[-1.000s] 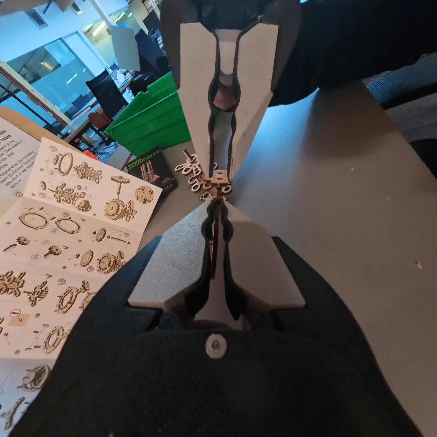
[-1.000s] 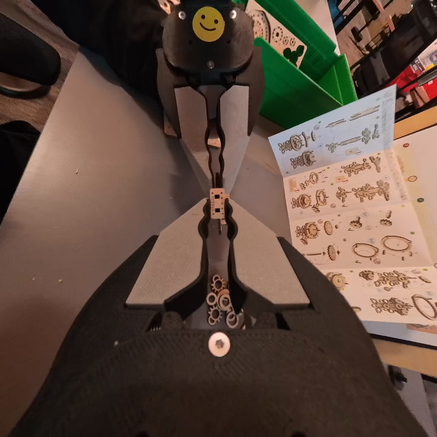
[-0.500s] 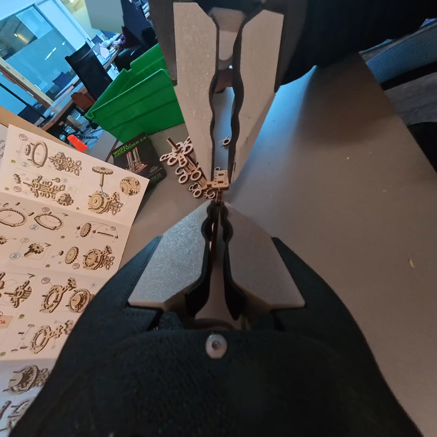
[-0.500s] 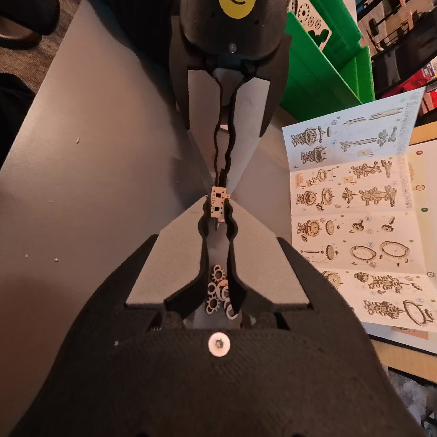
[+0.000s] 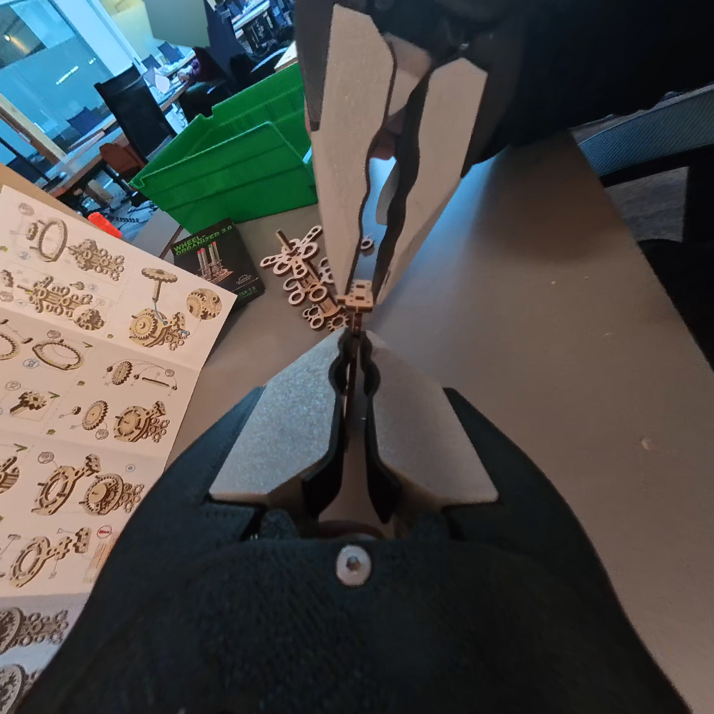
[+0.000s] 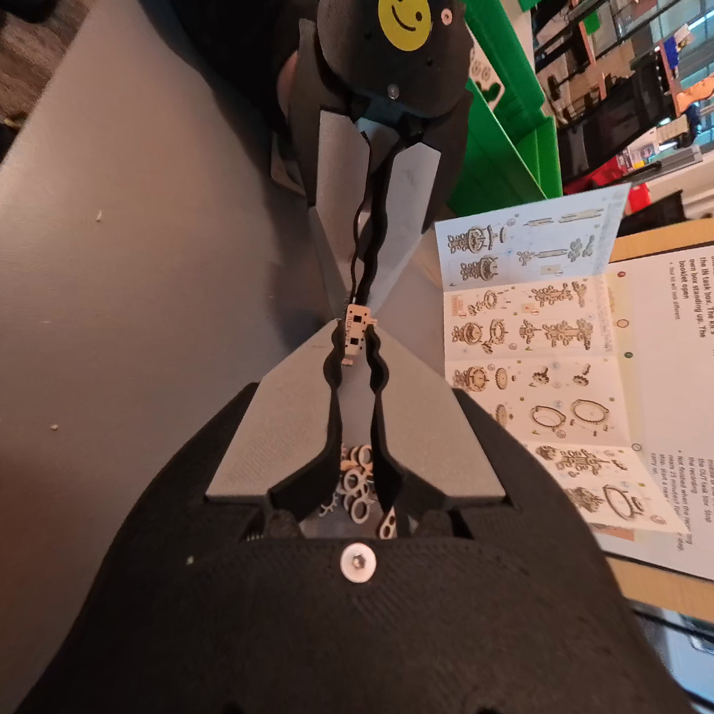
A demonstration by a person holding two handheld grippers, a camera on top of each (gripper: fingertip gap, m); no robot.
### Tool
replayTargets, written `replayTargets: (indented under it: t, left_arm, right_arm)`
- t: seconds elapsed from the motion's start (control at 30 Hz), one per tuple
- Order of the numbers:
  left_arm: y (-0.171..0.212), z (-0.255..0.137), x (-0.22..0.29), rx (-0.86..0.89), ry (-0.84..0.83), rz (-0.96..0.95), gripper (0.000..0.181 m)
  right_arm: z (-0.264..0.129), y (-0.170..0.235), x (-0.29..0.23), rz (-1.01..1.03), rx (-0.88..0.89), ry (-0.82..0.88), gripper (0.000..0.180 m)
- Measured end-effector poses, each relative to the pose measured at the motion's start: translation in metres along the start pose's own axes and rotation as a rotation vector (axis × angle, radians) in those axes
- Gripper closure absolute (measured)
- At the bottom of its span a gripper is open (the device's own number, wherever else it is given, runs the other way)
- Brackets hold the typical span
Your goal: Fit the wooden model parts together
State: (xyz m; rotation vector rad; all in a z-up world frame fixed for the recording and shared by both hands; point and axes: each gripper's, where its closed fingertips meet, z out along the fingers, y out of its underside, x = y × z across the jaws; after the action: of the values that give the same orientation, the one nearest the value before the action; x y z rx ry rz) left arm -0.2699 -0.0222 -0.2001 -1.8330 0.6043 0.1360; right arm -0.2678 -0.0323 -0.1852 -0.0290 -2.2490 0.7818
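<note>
My left gripper (image 5: 353,337) is shut on a thin dark wooden strip (image 5: 352,371), seen edge-on between its fingers. My right gripper (image 6: 353,330) is shut on a small pale wooden block with square holes (image 6: 355,328). The two grippers meet tip to tip above the grey table (image 5: 521,347). In the left wrist view the right gripper (image 5: 359,288) comes down from the top, and the block (image 5: 357,299) sits on the end of the strip. In the right wrist view the left gripper (image 6: 359,303), with a yellow smiley sticker, comes in from the top.
Loose wooden gear and ring parts (image 5: 301,270) lie on the table behind the tips, and also show under my right gripper (image 6: 357,487). A folded instruction sheet (image 5: 77,367) (image 6: 541,367), a small black box (image 5: 220,262) and green bins (image 5: 232,170) (image 6: 498,154) stand to one side.
Both grippers stay shut and tip to tip on their pieces. They have tilted together: the opposite gripper now leans sideways and looms larger in each view.
</note>
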Motion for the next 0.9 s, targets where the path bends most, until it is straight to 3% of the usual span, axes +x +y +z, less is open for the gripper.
replayTargets:
  t: [0.5, 0.9]
  left_arm:
    - [-0.001, 0.000, 0.006, -0.015, 0.049, -0.027, 0.181]
    - [-0.002, -0.003, -0.001, 0.015, 0.067, -0.141, 0.181]
  right_arm:
    - [0.000, 0.000, -0.007, 0.051, 0.043, -0.076, 0.172]
    - [0.001, -0.001, 0.004, -0.161, -0.074, 0.121, 0.172]
